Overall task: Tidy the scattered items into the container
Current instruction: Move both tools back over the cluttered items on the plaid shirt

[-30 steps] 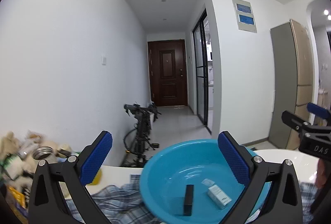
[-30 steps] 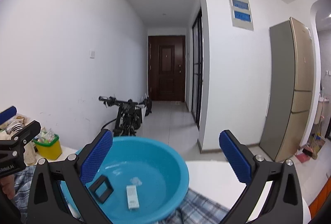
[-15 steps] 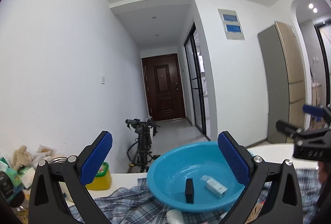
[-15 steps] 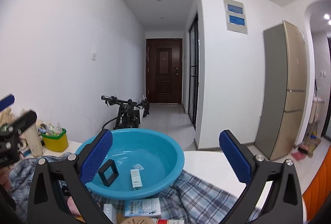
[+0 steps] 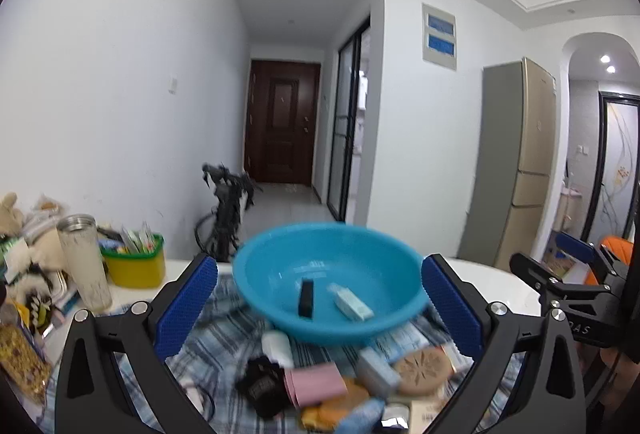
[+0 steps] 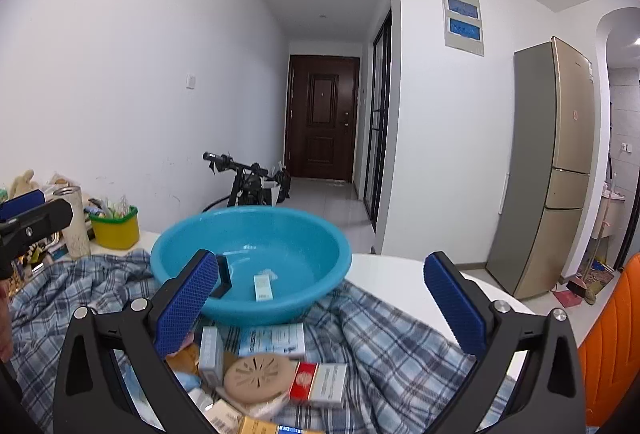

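White walls and a hallway with a dark door form the backdrop; the work surface is a white table (image 6: 404,274) covered by a blue plaid cloth (image 6: 384,350).

The blue basin (image 6: 320,266) stands on the cloth and holds a black rectangular frame (image 6: 224,276) and a small white box (image 6: 263,286).

The remaining scattered items lie in a pile on the cloth, just in front of the basin and below both grippers. Visible in it are a round tan disc (image 6: 256,378), a red-and-white box (image 6: 318,384), a white-and-blue box (image 6: 272,340) and a pink packet (image 5: 316,386).

Left gripper (image 5: 316,308): jaws wide open, holding nothing. Right gripper (image 6: 320,302): jaws wide open, holding nothing.

In the right wrist view the red-and-white box lies below the midpoint of the jaws. Its long axis runs roughly across the view, in line with the jaw opening. The right gripper appears better centred over the disc and boxes; the pink packet sits nearer the left gripper. A pick of either calls for a downward move; the basin lies straight ahead.
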Action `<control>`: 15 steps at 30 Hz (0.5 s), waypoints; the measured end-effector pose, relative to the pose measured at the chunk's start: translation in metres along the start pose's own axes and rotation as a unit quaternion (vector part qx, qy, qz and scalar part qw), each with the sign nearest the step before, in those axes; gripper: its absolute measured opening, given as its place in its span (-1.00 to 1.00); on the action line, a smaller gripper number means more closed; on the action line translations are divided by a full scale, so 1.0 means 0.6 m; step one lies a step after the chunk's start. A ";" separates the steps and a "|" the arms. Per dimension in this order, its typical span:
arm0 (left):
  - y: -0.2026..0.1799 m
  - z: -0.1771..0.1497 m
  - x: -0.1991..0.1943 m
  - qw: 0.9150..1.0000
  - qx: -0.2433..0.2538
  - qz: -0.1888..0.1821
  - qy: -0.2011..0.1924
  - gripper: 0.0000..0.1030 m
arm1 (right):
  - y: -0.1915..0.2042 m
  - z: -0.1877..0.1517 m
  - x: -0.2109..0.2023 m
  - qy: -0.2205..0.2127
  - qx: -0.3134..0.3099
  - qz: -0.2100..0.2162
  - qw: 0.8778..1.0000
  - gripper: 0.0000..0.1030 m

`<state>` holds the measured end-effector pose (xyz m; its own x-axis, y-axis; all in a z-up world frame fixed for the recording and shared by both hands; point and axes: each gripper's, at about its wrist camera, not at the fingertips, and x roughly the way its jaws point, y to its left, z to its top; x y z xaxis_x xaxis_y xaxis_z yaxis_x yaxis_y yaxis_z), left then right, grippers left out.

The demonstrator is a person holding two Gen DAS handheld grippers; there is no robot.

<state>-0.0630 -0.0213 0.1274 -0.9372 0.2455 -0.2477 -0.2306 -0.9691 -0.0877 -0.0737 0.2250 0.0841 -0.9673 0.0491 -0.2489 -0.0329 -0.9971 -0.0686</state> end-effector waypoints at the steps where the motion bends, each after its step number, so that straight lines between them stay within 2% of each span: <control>1: 0.000 -0.006 -0.003 1.000 -0.001 0.002 0.003 1.00 | 0.003 -0.005 -0.002 0.005 -0.002 0.000 1.000 0.99; 8: -0.006 -0.054 -0.017 0.999 0.006 0.018 0.035 1.00 | 0.010 -0.031 -0.025 0.015 -0.008 0.006 1.000 0.99; 15: -0.008 -0.098 -0.035 0.998 0.022 0.041 0.039 1.00 | 0.012 -0.059 -0.049 0.016 0.006 0.017 1.000 0.99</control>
<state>-0.0266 -0.0204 0.0766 -0.9303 0.1644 -0.3278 -0.1664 -0.9858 -0.0221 -0.0364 0.2185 0.0567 -0.9592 0.0165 -0.2822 -0.0031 -0.9988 -0.0480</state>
